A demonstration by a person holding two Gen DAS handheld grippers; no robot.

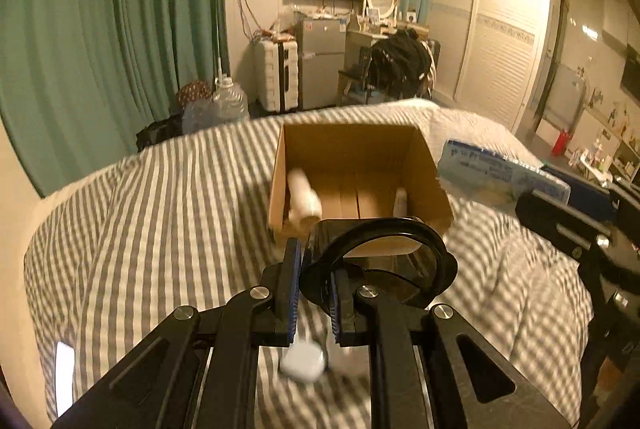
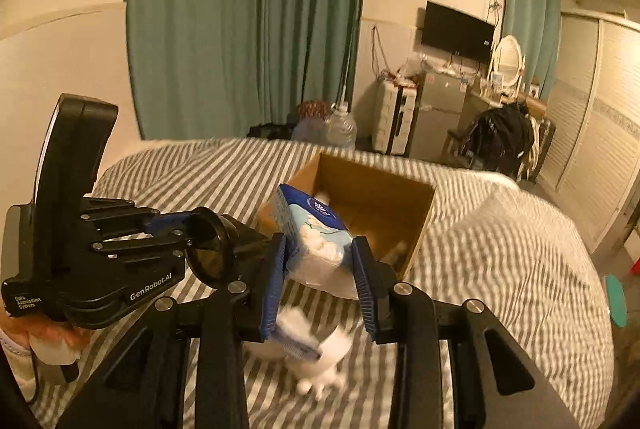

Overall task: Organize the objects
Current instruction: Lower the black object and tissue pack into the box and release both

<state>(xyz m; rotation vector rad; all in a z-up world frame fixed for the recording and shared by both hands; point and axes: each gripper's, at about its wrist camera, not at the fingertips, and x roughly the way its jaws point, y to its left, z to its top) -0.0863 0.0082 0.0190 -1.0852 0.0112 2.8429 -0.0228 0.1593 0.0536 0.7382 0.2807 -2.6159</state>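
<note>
An open cardboard box [image 1: 424, 165] [image 2: 420, 225] stands on the striped bed, with a white roll [image 1: 304, 197] and a small white bottle [image 1: 400, 203] inside. My left gripper [image 1: 314, 263] [image 2: 188, 231] is shut on a pair of black sunglasses [image 1: 384, 229] [image 2: 208, 255], held in the air just before the box's near wall. Beside the box, my right gripper [image 2: 320, 245] [image 1: 536, 201] is shut on a blue and white tissue pack [image 2: 312, 225] [image 1: 496, 173], raised at the box's near corner. Small white objects [image 1: 304, 363] [image 2: 320, 353] lie blurred on the bed under the grippers.
The grey-striped bed cover [image 1: 168, 213] fills the foreground, and a bright phone [image 1: 64, 377] lies at its left edge. Beyond the bed are water jugs [image 1: 228, 101], a suitcase [image 1: 276, 77], a small fridge [image 1: 322, 65], a chair with a black bag [image 1: 400, 65], green curtains and a wardrobe.
</note>
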